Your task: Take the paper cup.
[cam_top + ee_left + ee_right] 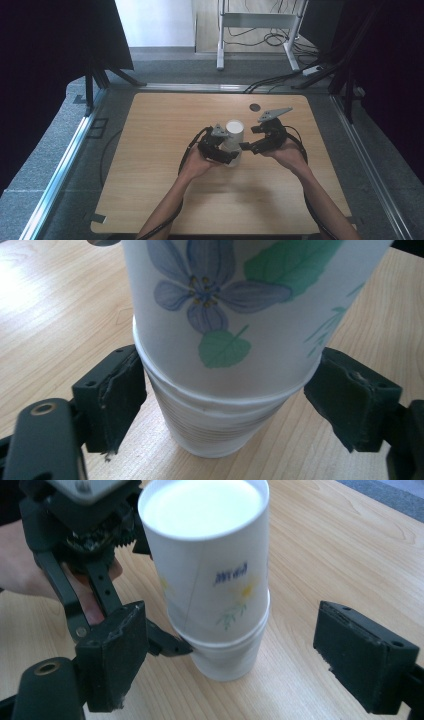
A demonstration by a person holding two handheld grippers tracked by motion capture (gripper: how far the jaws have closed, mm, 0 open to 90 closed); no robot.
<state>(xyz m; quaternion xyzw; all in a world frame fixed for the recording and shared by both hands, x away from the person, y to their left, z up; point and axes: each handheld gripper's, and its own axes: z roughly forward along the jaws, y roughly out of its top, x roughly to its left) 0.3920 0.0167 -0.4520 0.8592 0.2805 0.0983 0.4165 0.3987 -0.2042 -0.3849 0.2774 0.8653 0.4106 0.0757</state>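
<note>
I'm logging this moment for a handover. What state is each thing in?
Flowered cup: upside down, capping the plain cup.
Plain cup: upright on the table.
Left gripper: closed against the cups.
Right gripper: open, not touching.

I note a light wooden table (165,165) bearing one stack of two nested paper cups (233,142) near its middle and a dark round disc (255,107) toward its far edge.

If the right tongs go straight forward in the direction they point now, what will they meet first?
Most likely the stacked paper cups: they stand between the open jaws of the right tongs, just ahead. Behind them the left tongs grip the lower cup. Depth is hard to judge.
</note>
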